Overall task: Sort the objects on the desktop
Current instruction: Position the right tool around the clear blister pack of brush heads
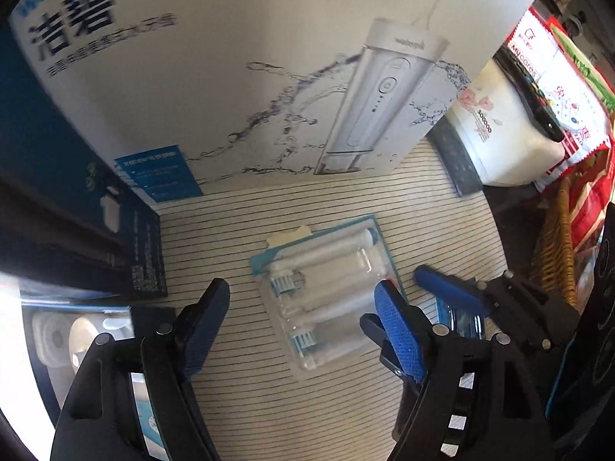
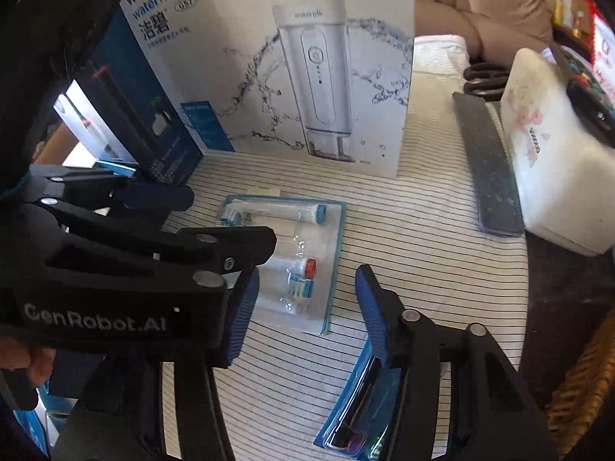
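Both grippers tilt steeply down over the blister pack (image 1: 326,292) of brush heads lying flat on the striped surface (image 1: 269,403). The left gripper (image 1: 303,330) holds its fingers apart above the pack, nothing between them. The right gripper (image 2: 303,307), just beside the pack, has its fingers apart too, gripping nothing; the flosser box (image 2: 292,57) stands upright behind the pack.

- Daylight falls bright on the striped white cloth (image 1: 346,403) and the tall white water-flosser box (image 2: 315,77).
- Blown-out glare at the near left of the left wrist view.
- Black vignette rings both views; straight edges bow.
- Lettering on the box smears toward the far left.
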{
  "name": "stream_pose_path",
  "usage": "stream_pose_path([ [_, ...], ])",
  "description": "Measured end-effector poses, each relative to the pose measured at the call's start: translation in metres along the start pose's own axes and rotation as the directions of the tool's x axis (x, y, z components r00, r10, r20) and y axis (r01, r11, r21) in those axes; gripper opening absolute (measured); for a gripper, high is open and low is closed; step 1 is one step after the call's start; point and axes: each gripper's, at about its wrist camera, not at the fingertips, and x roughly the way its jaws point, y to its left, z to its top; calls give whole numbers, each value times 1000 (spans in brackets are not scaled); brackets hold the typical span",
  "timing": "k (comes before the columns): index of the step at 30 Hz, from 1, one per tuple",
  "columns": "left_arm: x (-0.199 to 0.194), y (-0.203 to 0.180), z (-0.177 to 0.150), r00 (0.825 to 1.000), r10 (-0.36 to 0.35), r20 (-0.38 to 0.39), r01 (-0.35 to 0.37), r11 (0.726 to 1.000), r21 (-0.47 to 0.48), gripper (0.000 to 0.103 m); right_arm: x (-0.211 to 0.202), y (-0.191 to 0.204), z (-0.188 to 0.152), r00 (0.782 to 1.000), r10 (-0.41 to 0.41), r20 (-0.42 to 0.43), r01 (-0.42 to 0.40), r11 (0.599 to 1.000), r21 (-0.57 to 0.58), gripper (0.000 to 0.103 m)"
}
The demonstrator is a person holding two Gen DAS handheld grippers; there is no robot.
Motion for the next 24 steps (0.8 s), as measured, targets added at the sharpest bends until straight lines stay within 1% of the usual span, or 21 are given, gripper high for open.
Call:
stream_pose_path([
  [3,8,-7,5,999,53,-9,-53,998,38,80,1,0,-3,1000,15,14,-15,1000,23,25],
  [4,10,-8,7,998,66,-7,-66,997,51,82,1,-1,-4,1000,27,16,-27,999,32,23],
  [5,11,-8,8,998,69,-6,-68,996,54,84,0,-1,-5,999,30,20,-31,999,35,23],
  [8,11,-7,10,998,68,-14,-67,997,42,84,-2,-2,-8,999,41,30,-43,998,38,23],
  [10,8,-6,10,999,43,-16,-43,998,46,84,-5,-3,-9,998,64,26,-65,997,43,25],
  [13,4,-11,7,999,0,-35,2,998,59,84,-8,9,-15,994,105,-4,-105,994,0,25],
  [15,1,-12,5,999,-1,-43,4,998,67,84,-12,24,-22,996,89,-31,-90,995,-42,26],
  [16,-1,-12,4,999,-9,-45,12,997,70,84,-15,28,-25,995,91,-37,-93,995,-45,26],
  [17,-3,-10,4,999,-12,-43,15,997,73,84,-17,29,-28,993,111,-40,-112,993,-34,26],
  [18,-7,-7,3,999,1,-36,2,997,75,84,-20,28,-31,990,135,-44,-136,991,-18,25],
  [19,-10,-2,2,999,21,-24,-19,997,75,84,-23,27,-34,989,141,-40,-141,990,-10,25],
  [20,-13,4,1,999,35,-16,-34,997,72,84,-27,26,-36,991,127,-29,-128,992,-13,25],
  [22,-17,15,0,999,37,-7,-36,996,76,81,-33,24,-36,996,86,-5,-86,996,-26,25],
  [23,-19,19,-1,999,44,-1,-44,995,89,81,-34,23,-34,998,69,2,-69,997,-33,29],
  [24,-20,22,-1,998,66,1,-66,993,98,81,-35,22,-32,998,62,5,-62,997,-43,34],
])
